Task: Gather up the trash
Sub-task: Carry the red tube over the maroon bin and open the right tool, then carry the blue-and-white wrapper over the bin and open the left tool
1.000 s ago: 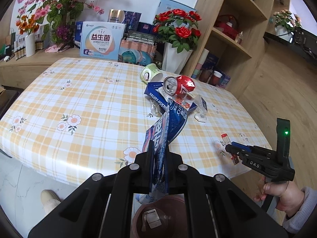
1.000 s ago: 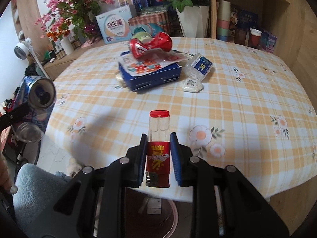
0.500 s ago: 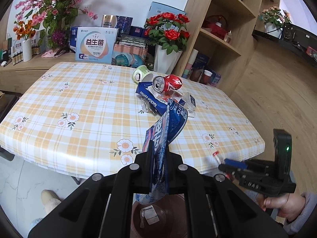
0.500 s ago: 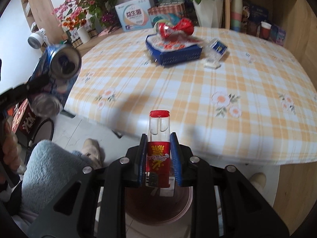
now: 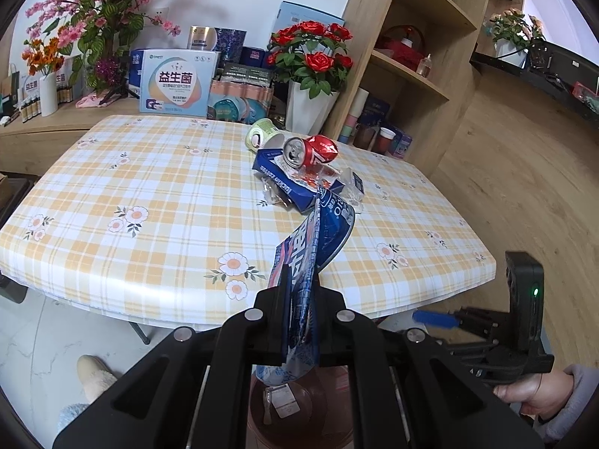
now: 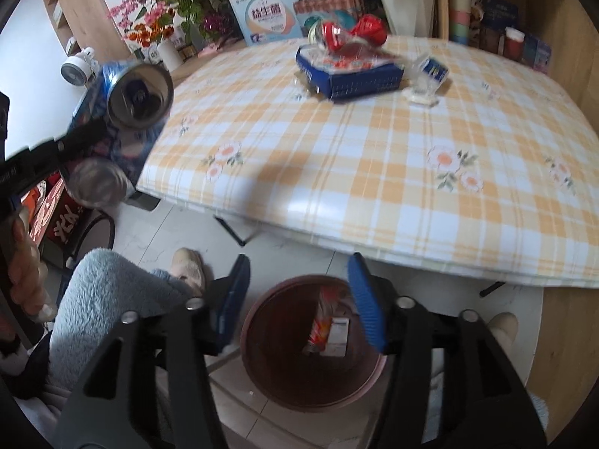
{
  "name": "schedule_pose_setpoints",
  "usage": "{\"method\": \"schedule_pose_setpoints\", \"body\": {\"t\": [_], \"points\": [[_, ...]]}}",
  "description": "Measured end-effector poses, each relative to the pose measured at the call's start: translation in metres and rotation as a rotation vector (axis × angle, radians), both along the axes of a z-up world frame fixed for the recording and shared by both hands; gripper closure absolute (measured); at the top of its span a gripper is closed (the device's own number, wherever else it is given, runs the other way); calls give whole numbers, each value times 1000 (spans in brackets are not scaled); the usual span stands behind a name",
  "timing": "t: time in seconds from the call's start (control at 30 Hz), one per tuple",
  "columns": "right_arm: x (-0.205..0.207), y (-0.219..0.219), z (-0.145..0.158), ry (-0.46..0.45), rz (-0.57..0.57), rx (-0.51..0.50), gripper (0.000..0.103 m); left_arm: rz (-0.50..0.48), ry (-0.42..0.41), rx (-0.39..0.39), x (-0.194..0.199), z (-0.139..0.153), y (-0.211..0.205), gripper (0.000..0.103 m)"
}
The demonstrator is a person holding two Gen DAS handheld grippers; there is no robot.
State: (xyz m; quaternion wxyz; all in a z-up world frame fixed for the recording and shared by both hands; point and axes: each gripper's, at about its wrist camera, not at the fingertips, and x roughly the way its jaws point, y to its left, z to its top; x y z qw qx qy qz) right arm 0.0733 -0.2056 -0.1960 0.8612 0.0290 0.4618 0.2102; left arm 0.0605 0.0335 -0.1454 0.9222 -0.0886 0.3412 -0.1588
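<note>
My left gripper [image 5: 299, 292] is shut on a crushed blue can [image 5: 318, 239], held above the brown trash bin [image 5: 329, 422]; the can also shows in the right wrist view [image 6: 127, 101]. My right gripper [image 6: 303, 299] is open and empty over the bin [image 6: 269, 370]. The red lighter [image 6: 324, 321] lies inside the bin beside a white scrap. On the table, a red can [image 5: 312, 151] rests on a blue box [image 5: 288, 183], with a green cup [image 5: 262, 134] behind and a small clear wrapper [image 5: 353, 187] beside.
The checked table [image 5: 149, 202] edge overhangs the bin. A wooden shelf unit [image 5: 404, 56] stands at right. Boxes and flower vases [image 5: 310, 86] line the back. My feet in slippers [image 6: 187, 269] are on the tiled floor near the bin.
My right gripper opened and the red lighter dropped into the bin. Both grippers have pulled back from the table and lowered over the bin. The left still holds the blue can.
</note>
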Motion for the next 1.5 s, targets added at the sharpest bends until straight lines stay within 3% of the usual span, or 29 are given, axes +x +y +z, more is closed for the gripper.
{"method": "schedule_pose_setpoints", "body": {"t": [0.03,0.1,0.3,0.47,0.73,1.37,1.47,1.5], "points": [[1,-2,5,-18,-9,-11,37,-4,-1,0,0,1,-1,94],[3,-7,15,-66,-33,-30,19,-15,-2,1,-1,2,-2,94],[11,-28,53,-196,-117,-71,6,-59,-3,0,-2,6,-11,94],[17,-47,79,-271,-182,-85,6,-106,3,6,-2,5,-22,94],[24,-69,96,-298,-217,-49,5,-183,18,18,-6,0,-41,94],[22,-66,96,-271,-198,-7,5,-241,113,47,-8,-28,-56,94],[22,-66,95,-271,-201,-6,5,-240,116,49,-8,-30,-57,83],[22,-66,94,-270,-202,-7,5,-233,113,46,-8,-29,-55,67]]}}
